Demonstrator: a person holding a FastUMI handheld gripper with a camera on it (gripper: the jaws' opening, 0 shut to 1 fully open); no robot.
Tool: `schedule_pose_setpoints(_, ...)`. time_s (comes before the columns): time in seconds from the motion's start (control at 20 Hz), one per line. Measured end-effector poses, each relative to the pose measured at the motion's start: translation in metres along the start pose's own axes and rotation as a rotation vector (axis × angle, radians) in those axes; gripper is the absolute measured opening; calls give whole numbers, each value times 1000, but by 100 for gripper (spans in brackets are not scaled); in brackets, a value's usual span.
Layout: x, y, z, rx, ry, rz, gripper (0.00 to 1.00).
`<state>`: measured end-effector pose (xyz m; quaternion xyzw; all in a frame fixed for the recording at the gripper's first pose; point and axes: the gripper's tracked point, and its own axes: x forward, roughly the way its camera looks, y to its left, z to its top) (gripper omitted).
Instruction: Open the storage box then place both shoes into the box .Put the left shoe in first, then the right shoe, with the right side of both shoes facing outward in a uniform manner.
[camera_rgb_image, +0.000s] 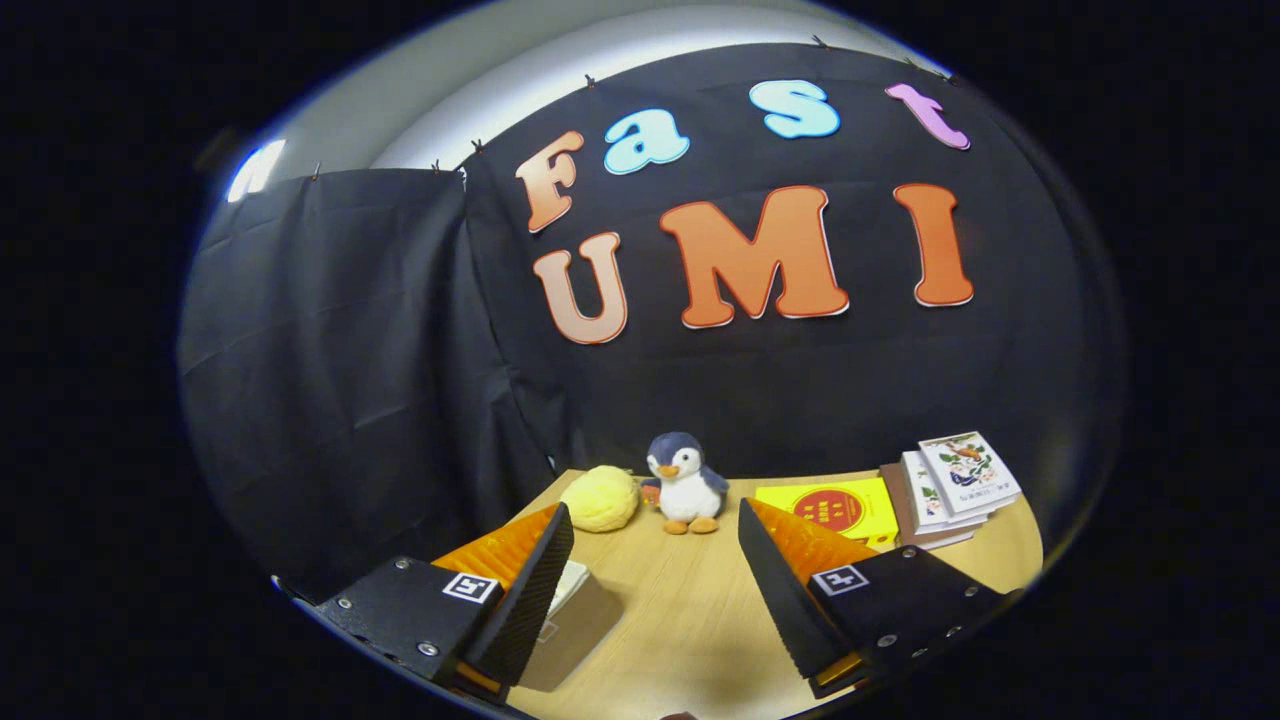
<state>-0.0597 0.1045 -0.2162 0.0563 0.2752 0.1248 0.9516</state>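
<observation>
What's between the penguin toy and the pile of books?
In the gripper view, a flat yellow book lies on the table between the penguin and the stacked books. The gripper is open, holding nothing.

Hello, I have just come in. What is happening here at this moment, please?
A person is holding a gripper above a wooden table. Its fingers are open and grip nothing. Beyond them, by the black cloth wall, stand a toy penguin and a yellow ball-like thing, with a yellow book and a stack of books beside. A brown, box-like object lies partly behind one finger. No shoe has been handled yet.
</observation>
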Motion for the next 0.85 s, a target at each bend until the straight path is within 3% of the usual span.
schedule_pose_setpoints(0.4, -36, -62, 43, -70, -231, -79, 98)
schedule_pose_setpoints(0.85, -71, -87, 72, -147, -405, -131, 98)
